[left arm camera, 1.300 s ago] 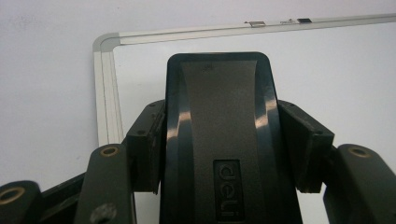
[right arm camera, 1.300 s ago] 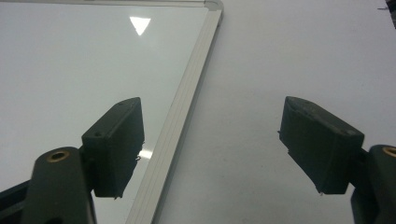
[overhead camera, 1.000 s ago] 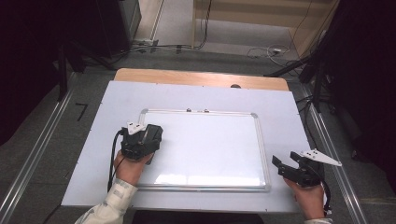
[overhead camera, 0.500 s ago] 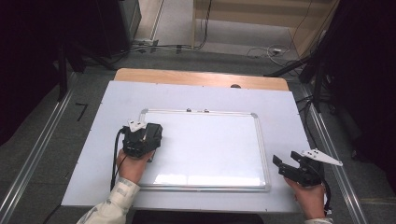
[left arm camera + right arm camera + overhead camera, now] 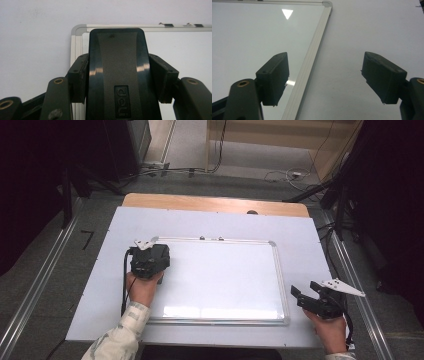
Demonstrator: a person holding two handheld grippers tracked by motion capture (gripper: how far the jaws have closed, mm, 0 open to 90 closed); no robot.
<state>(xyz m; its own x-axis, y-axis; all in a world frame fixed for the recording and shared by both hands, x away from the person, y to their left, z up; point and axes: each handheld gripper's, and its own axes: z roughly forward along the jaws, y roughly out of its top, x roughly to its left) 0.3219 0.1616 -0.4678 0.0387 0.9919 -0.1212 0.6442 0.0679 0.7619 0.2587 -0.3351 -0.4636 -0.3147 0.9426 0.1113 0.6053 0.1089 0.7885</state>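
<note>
**Left gripper clamps a black eraser at the whiteboard's far-left corner; right gripper waits with jaws apart**

The left gripper [image 5: 119, 82] has its jaws closed against the two long sides of a black whiteboard eraser [image 5: 117, 72], which fills the space between the pads and juts out ahead of them. In the high view the left gripper [image 5: 149, 261] sits over the left part of the board with the person's left hand [image 5: 143, 287] just behind it. Directly beyond the eraser's front end lies the rounded far-left corner of the whiteboard [image 5: 190, 52], with the silver frame running away to the gripper's right along the far edge. Two small clips [image 5: 168, 25] sit on that far edge, off to the right of the eraser's tip. Left of the gripper is the pale table cover [image 5: 32, 42].

The right gripper [image 5: 325, 77] holds nothing; its jaws stand wide apart. Its left jaw hangs over the board surface and its right jaw over the table cover, with the frame's right edge [image 5: 312, 67] running between them toward a corner ahead. In the high view the right gripper [image 5: 306, 298] is just outside the board's near-right corner, well apart from the left one.
</note>
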